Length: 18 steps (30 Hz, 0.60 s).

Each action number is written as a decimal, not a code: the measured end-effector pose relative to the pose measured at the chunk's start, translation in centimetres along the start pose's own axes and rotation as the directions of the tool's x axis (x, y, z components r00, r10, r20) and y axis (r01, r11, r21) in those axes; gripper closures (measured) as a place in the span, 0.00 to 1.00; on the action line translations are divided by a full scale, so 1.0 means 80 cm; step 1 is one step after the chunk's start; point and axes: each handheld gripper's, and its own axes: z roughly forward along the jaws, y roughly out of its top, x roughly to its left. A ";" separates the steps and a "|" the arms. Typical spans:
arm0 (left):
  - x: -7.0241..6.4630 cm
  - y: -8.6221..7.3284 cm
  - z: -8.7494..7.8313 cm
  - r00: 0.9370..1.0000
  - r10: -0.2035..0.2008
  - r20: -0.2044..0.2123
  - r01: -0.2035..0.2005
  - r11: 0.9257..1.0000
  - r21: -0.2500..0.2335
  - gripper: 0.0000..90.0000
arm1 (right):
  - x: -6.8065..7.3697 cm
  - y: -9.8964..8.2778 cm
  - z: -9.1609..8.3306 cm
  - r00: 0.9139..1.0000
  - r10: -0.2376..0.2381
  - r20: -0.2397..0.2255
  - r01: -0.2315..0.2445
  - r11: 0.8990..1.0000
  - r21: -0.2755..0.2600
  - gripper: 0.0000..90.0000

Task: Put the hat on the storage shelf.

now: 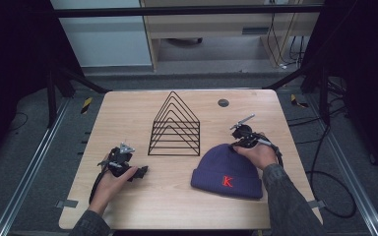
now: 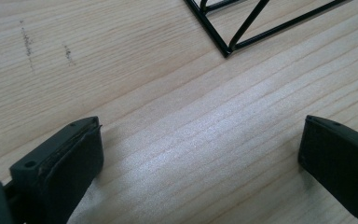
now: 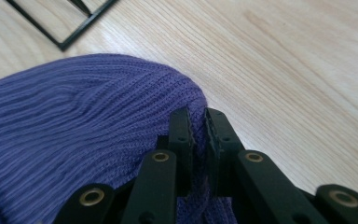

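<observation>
A purple knit beanie (image 1: 226, 172) with a red letter K lies flat on the wooden table, right of centre. In the right gripper view its ribbed crown (image 3: 84, 121) runs up between the jaws. My right gripper (image 3: 199, 122) is shut on a fold of the beanie's top edge, at the hat's far right side (image 1: 241, 143). My left gripper (image 1: 139, 172) rests on the table at the left, jaws wide open on bare wood (image 2: 200, 140). A black wire rack (image 1: 175, 125) of nested triangles stands at the table's middle.
The rack's corner (image 2: 226, 46) lies just ahead of the left gripper. A small dark round disc (image 1: 223, 103) sits near the table's far edge. Cables trail over the floor to the right of the table (image 1: 128, 206).
</observation>
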 end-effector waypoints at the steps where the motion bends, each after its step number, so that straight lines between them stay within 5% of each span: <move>1: -0.001 0.000 0.000 1.000 0.008 0.006 -0.008 1.000 0.003 0.00 | 0.002 -0.003 -0.012 1.000 -0.006 -0.004 0.006 0.999 -0.033 0.91; 8: -0.001 0.003 -0.003 1.000 0.030 0.007 -0.030 0.999 0.013 0.03 | 0.013 -0.013 -0.053 0.999 -0.046 -0.016 0.043 0.990 -0.136 0.92; 18: -0.001 0.008 -0.018 0.999 0.039 -0.010 -0.040 0.998 -0.054 0.06 | 0.032 -0.021 -0.105 0.995 -0.097 -0.013 0.092 0.967 -0.238 0.92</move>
